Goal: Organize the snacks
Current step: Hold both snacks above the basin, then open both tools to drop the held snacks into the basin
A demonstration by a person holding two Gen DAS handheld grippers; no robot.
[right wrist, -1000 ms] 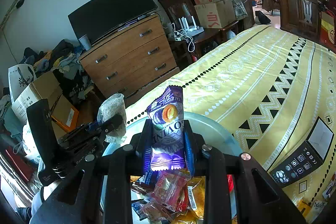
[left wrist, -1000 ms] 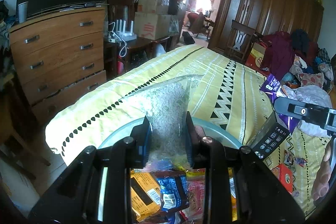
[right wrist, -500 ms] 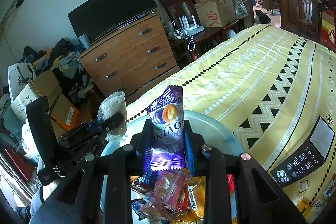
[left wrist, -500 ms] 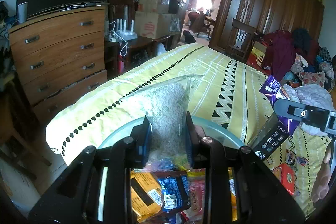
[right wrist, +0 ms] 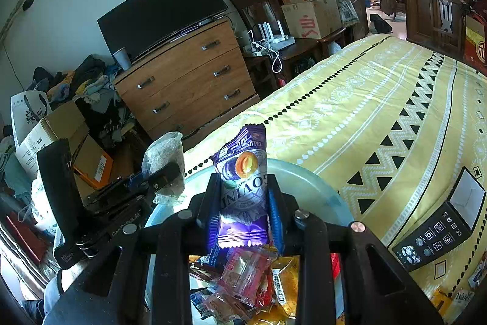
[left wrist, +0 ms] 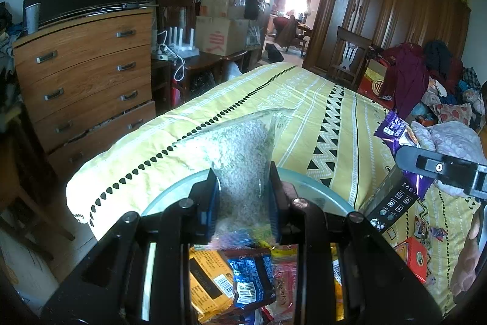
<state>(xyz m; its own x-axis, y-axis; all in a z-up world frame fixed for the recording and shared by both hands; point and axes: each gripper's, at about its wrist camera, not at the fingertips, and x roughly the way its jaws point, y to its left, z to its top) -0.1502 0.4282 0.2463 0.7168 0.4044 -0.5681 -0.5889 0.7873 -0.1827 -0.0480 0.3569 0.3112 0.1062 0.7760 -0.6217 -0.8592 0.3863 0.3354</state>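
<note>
Admittedly, we cannot see much of the round pale-blue plastic basin (right wrist: 310, 181), since both tools cover its middle and only its far rim and a heap of small wrapped snacks show. Of that heap we make out an orange packet with a black band (left wrist: 207, 279), a dark-blue sachet with a barcode (left wrist: 249, 279) and a clear pink-tinted wrapper (right wrist: 243, 267); their print is too small to read. The basin stands on the yellow bedspread with black triangle bands (right wrist: 380, 99).

The left gripper (left wrist: 243, 197) is clamped on a clear plastic bag of pale grainy filling (left wrist: 240, 154), held upright over the basin; its lower end is hidden behind the jaws. The right gripper (right wrist: 243, 200) has its jaws closed against a glossy purple snack packet with an orange fruit picture (right wrist: 243, 181), also upright above the basin. The jaws have just eased a touch wider, with the packet between them. Upside-down white letters on it read roughly "OVINI", and smaller lines near its top are illegible.

A black box with white icons (right wrist: 435, 230) lies on the bedspread to the right, partly cut off in the left view.
</note>
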